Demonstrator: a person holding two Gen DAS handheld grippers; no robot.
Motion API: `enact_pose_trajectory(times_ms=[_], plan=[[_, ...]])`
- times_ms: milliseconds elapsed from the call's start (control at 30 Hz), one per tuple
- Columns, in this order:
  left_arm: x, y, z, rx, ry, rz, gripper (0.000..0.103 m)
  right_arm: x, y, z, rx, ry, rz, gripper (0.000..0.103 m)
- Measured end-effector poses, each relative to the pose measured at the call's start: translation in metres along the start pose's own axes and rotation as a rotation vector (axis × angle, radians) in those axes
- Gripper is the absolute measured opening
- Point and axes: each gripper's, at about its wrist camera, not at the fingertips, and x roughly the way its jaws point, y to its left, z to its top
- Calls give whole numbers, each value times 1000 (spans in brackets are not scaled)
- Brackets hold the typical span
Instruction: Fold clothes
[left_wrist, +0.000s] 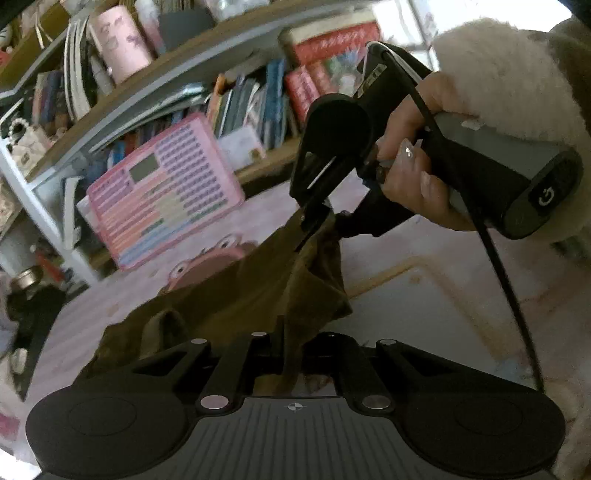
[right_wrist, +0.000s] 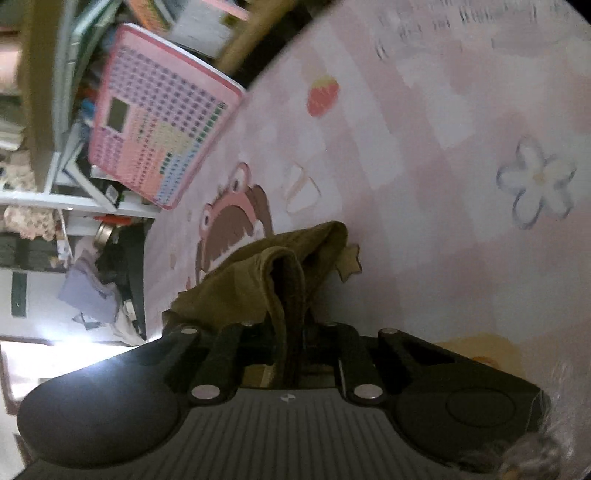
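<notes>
An olive-brown garment (left_wrist: 236, 295) hangs bunched above a pink cartoon mat (right_wrist: 406, 147). At the bottom of the left wrist view, my left gripper (left_wrist: 288, 354) is shut on a fold of it, and cloth hides the fingertips. Further off in the same view is my right gripper (left_wrist: 314, 225), held by a hand (left_wrist: 410, 173) in a fluffy white sleeve, pinching the garment's upper edge. In the right wrist view the right gripper (right_wrist: 291, 343) is shut on a thick seam of the garment (right_wrist: 266, 273), which rises in a loop in front of it.
A pink toy keyboard board (left_wrist: 162, 192) leans against a low bookshelf (left_wrist: 236, 96) crammed with books and boxes. The mat has strawberry (right_wrist: 323, 96) and flower (right_wrist: 535, 181) prints. Dark clutter and lilac cloth (right_wrist: 92, 288) lie at the mat's far-left edge.
</notes>
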Motion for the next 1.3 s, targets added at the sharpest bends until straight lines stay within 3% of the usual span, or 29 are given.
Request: enact_pose_trajectory(times_ms=[333, 600, 833, 967, 1100, 1167, 1233, 1300], plan=[[-23, 22, 0, -212, -70, -181, 4, -44, 6, -4, -60, -58, -49, 10], [-45, 80, -21, -434, -129, -249, 4, -45, 66, -22, -190, -100, 7, 10], [-54, 146, -56, -577, -156, -291, 4, -10, 132, -50, -281, -125, 45, 10], [-47, 193, -85, -631, -109, -309, 5, 28, 167, -68, -315, -127, 33, 10], [-38, 231, -114, -633, -31, -317, 9, 73, 192, -85, -346, -133, -36, 11], [-35, 245, -127, -614, 5, -324, 10, 95, 196, -91, -333, -133, -75, 17], [-30, 257, -139, -595, 39, -319, 24, 113, 198, -97, -320, -124, -100, 28], [-25, 268, -150, -581, 57, -311, 33, 123, 200, -103, -306, -111, -81, 45]])
